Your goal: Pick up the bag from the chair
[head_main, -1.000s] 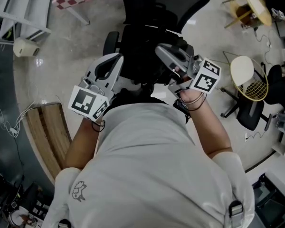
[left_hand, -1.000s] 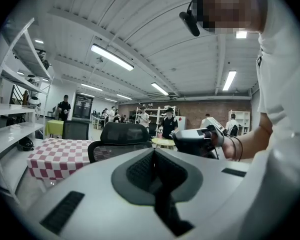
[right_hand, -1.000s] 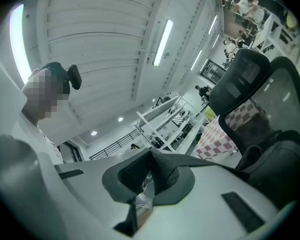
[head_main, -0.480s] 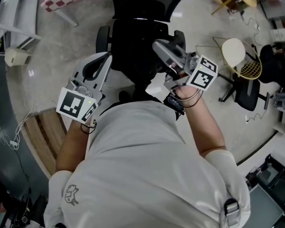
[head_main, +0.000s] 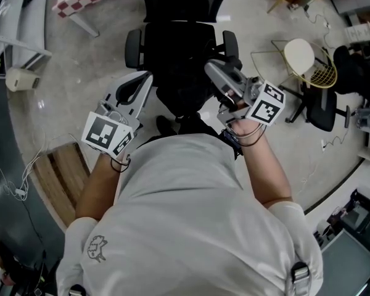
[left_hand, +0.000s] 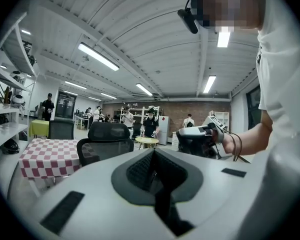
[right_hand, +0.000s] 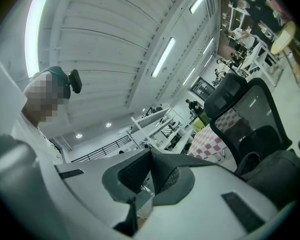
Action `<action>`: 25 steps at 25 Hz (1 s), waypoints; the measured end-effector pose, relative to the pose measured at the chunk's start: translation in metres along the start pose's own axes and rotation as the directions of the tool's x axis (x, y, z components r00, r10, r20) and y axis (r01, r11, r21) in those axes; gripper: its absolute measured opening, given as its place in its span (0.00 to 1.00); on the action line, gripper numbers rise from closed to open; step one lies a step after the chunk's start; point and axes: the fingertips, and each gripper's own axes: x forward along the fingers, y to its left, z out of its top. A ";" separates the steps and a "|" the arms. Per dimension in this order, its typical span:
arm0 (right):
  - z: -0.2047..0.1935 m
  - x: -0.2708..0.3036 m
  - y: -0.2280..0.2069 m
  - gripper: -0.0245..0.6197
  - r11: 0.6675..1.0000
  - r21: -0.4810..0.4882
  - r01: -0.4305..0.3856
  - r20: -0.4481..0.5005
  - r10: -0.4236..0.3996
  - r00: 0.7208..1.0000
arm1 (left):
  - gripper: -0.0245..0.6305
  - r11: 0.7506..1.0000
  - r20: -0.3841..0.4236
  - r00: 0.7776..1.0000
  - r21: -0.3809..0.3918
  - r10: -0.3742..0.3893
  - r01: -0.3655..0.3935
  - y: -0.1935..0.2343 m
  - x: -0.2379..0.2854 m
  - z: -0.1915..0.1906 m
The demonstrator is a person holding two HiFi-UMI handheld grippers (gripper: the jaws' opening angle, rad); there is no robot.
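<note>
Bag [right_hand: 274, 180] lies on the chair [head_main: 172, 39] seat, just beyond the left gripper [head_main: 147, 78] and right gripper [head_main: 211, 68], both pressed together and empty: likely the approach, and next one must spread over it.

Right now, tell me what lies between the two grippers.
Head view: the black chair lies between the left gripper and right gripper; the dark bag on its seat shows better in the right gripper view.
</note>
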 end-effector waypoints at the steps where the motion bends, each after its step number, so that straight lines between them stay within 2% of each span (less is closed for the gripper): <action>1: -0.002 -0.006 0.004 0.09 1.000 0.004 -0.003 0.003 0.003 1.000 | 0.05 1.000 0.003 1.000 0.000 -0.001 0.001 -0.006 -0.001 0.000; 5: -0.013 -0.023 0.024 0.09 0.999 0.006 -0.036 -0.004 0.036 0.999 | 0.05 1.000 -0.002 1.000 0.004 0.005 -0.005 -0.034 -0.005 -0.002; 11: -0.019 -0.089 0.058 0.09 0.994 0.027 -0.107 -0.034 0.108 0.994 | 0.05 0.998 -0.003 0.998 0.011 0.069 -0.069 -0.112 -0.003 0.001; 16: -0.029 -0.109 0.068 0.09 0.989 0.042 -0.141 -0.070 0.144 0.987 | 0.05 0.995 -0.001 0.995 -0.003 0.095 -0.095 -0.142 -0.001 -0.007; 21: -0.039 -0.115 0.066 0.09 0.985 0.049 -0.165 -0.108 0.170 0.980 | 0.05 0.991 0.003 0.991 -0.022 0.135 -0.135 -0.148 -0.003 -0.021; 25: -0.046 -0.144 0.074 0.09 0.982 0.052 -0.181 -0.130 0.187 0.974 | 0.05 0.988 -0.001 0.988 -0.013 0.157 -0.157 -0.186 -0.006 -0.032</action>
